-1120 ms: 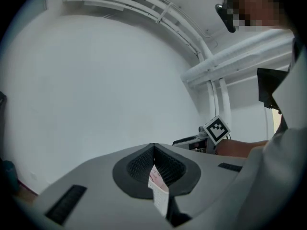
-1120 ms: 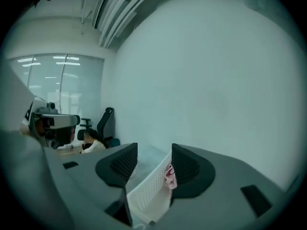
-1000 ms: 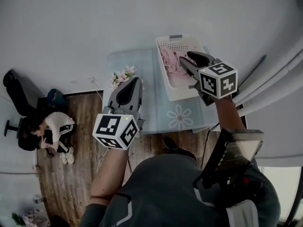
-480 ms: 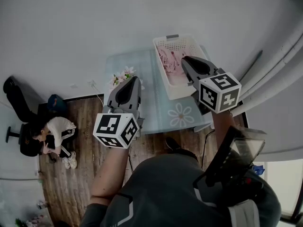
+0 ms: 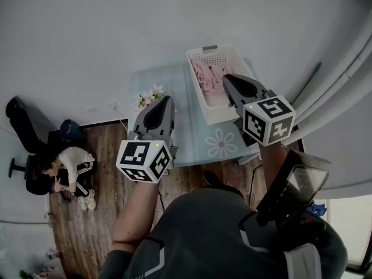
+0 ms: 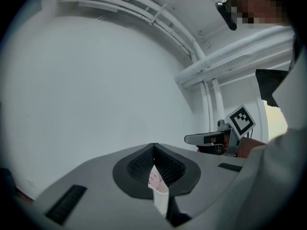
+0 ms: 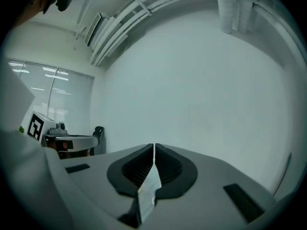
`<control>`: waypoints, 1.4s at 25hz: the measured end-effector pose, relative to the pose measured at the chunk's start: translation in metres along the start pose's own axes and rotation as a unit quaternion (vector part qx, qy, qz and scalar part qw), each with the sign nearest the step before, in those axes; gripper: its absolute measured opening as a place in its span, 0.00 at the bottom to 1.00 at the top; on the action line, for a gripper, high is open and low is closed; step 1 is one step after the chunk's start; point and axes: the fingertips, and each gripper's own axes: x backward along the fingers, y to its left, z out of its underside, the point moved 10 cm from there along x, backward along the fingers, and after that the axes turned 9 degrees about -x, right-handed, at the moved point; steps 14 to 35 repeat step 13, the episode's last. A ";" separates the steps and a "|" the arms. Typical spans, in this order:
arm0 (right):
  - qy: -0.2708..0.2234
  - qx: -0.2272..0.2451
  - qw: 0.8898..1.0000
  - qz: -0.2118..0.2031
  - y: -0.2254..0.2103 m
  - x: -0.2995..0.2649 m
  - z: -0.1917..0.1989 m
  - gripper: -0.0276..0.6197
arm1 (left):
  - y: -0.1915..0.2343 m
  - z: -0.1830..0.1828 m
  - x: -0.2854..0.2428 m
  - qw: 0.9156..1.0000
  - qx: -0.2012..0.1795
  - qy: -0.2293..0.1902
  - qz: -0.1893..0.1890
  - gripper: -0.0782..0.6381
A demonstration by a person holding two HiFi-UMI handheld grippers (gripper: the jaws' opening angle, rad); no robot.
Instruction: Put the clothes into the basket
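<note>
A: Head view first. Your clothes (image 5: 204, 75) are a pink heap inside the basket (image 5: 224, 57). It stands on the far right part of the desk (image 5: 192, 127).

B: Your right tool (image 5: 228, 79) hangs over that basket, pointing away from you along its long side. The clothes lie below its tip and a little to the left. Its jaws have just been closing, and nothing is between them.

A: Your left tool (image 5: 167, 100) is well apart from the basket, over the desk's left side and near the flowers (image 5: 150, 95). So your right hand is much the nearer one.

B: You have no garment outside the basket that I can see, so I'd judge the job about finished. A person (image 5: 63, 166) sits on the floor (image 5: 99, 156) far to your left, well out of your way.

A: Now the left tool view. The left tool (image 6: 153, 147) has its jaws pressed together on nothing. A pale pink sliver shows through the slot below them, too small to name. Ahead of you is bare wall (image 6: 96, 80), and your right tool (image 6: 188, 139) sits level off to the right.

B: In the right tool view your right tool (image 7: 154, 147) is pressed together as well and empty, aimed at the wall. Neither the basket nor the clothes show here. Your left tool (image 7: 95, 140) is at the left edge.

A: If you reach in again, I'd go down and slightly left with the right tool. The basket's rim looks like the only thing you could snag.
</note>
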 end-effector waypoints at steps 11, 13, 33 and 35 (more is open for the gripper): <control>-0.002 0.004 1.000 0.009 -0.001 -0.006 0.002 0.08 | 0.010 0.006 -0.008 1.000 0.016 -0.005 0.020 0.12; -0.002 0.008 1.000 0.009 0.000 -0.012 0.004 0.08 | 0.016 0.011 -0.010 1.000 0.020 -0.004 0.022 0.12; -0.002 0.008 1.000 0.009 0.000 -0.012 0.004 0.08 | 0.016 0.011 -0.010 1.000 0.020 -0.004 0.022 0.12; -0.002 0.008 1.000 0.009 0.000 -0.012 0.004 0.08 | 0.016 0.011 -0.010 1.000 0.020 -0.004 0.022 0.12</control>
